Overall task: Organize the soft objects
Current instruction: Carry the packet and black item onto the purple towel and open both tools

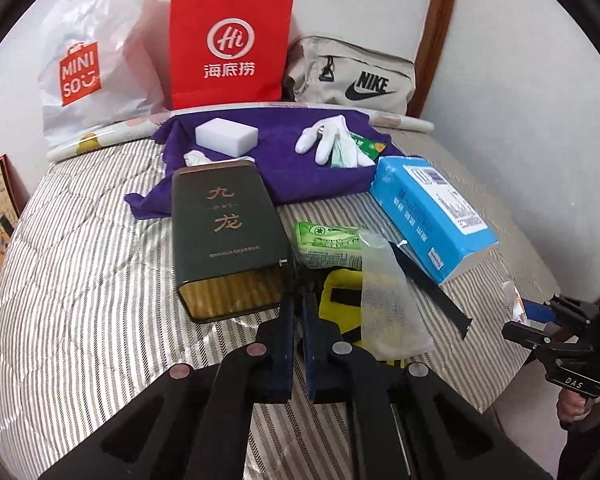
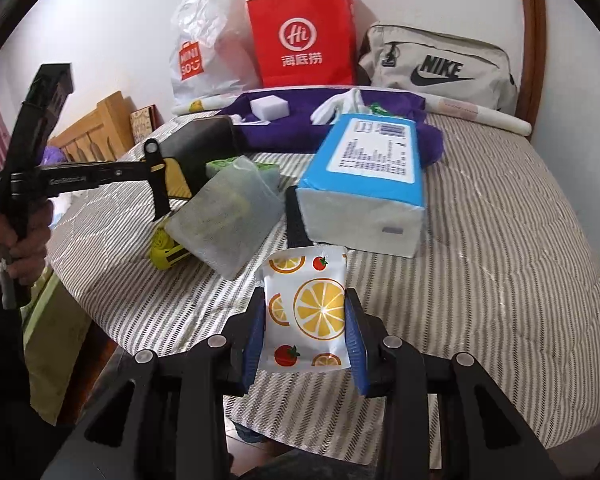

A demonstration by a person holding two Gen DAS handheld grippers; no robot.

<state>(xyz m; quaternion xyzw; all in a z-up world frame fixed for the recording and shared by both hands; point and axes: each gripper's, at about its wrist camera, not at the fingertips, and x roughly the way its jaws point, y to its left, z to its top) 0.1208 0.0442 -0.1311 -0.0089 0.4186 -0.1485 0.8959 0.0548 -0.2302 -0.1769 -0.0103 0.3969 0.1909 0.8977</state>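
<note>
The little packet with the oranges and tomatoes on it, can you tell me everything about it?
The small white soft packet printed with orange slices and red tomatoes looks like glossy plastic film, a little crinkled. It stands upright, clamped on both sides between the blue pads of the right gripper, above the grey-and-white striped bed cover. Its top edge is sealed flat. In the left wrist view only a sliver of it shows at the far right. Nothing else is seen touching it.

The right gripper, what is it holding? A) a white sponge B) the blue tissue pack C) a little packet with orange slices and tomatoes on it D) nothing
C: in the right wrist view the right gripper is closed on the fruit-print packet, its blue pads pressing both sides, above the striped bed cover.
</note>
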